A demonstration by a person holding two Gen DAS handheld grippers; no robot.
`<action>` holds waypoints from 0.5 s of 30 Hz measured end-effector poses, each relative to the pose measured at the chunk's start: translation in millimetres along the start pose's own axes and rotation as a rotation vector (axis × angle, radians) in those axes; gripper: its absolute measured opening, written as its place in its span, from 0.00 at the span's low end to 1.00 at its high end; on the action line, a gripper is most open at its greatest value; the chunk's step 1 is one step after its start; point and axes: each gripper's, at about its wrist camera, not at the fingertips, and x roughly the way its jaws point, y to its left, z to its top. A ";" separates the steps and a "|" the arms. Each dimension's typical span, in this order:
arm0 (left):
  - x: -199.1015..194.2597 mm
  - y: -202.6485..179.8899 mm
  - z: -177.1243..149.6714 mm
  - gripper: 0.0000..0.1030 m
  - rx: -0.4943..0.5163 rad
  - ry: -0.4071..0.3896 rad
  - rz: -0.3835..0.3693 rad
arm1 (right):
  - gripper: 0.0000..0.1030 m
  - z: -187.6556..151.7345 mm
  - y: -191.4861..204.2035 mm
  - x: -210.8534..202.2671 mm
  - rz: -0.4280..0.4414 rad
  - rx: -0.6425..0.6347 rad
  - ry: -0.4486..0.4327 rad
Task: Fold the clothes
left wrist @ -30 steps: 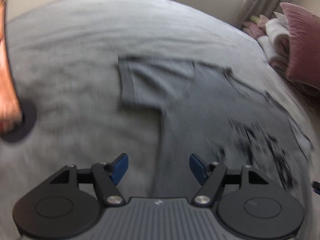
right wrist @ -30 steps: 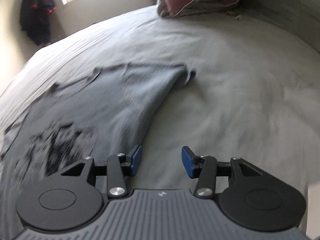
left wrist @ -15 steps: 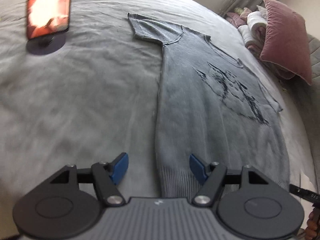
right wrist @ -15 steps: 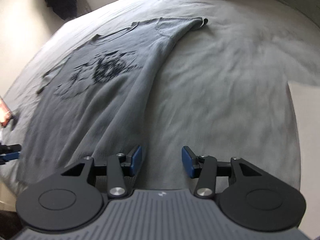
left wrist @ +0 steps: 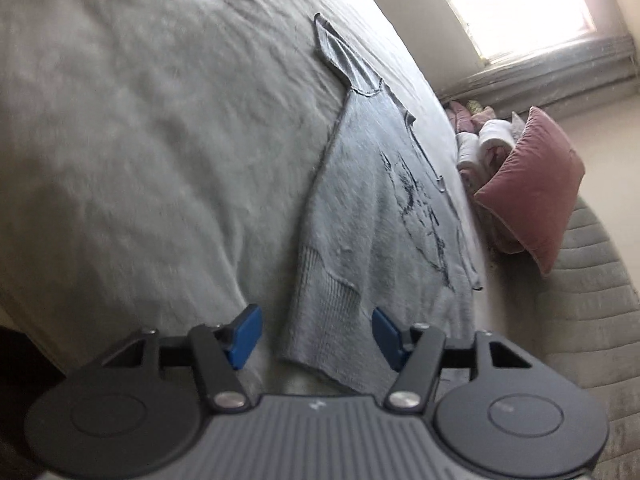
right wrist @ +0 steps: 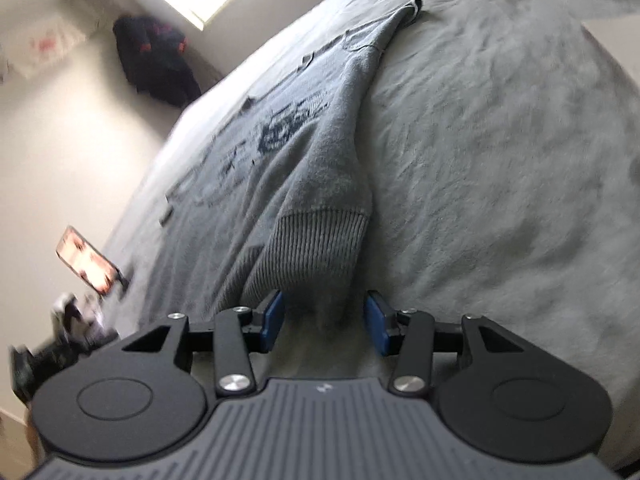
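Note:
A grey knit sweater (left wrist: 372, 216) with a dark chest print lies flat on the grey bedspread (left wrist: 140, 152). Its ribbed hem faces me at the bed's near edge. My left gripper (left wrist: 316, 338) is open, low at the hem's left corner, which sits between its blue pads (left wrist: 244, 334). In the right wrist view the sweater (right wrist: 288, 152) runs away from me. My right gripper (right wrist: 323, 323) is open, with the hem's ribbed right corner (right wrist: 316, 240) just ahead of its pads (right wrist: 376, 322).
A pink pillow (left wrist: 532, 196) and rolled towels (left wrist: 480, 148) lie at the bed's head, by a padded grey headboard (left wrist: 592, 300). A phone on a round stand (right wrist: 86, 260) sits on the bed's left side. Dark clothes (right wrist: 156, 60) hang on the wall.
Both grippers have dropped from above the sweater's sleeves back to the near edge of the bed and now sit low at the hem corners. Both stayed open.

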 end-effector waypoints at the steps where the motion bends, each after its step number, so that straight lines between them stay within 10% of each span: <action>1: 1.0 -0.6 -2.2 0.51 0.005 0.000 0.000 | 0.42 0.0 -1.5 0.6 0.015 0.022 -0.010; 5: 3.0 -4.3 -4.4 0.06 0.008 0.002 0.041 | 0.11 6.7 -1.7 -12.4 0.014 0.039 -0.037; 15: -42.4 -41.4 -2.4 0.05 0.106 -0.125 0.039 | 0.09 32.9 20.5 -62.1 -0.063 -0.019 -0.105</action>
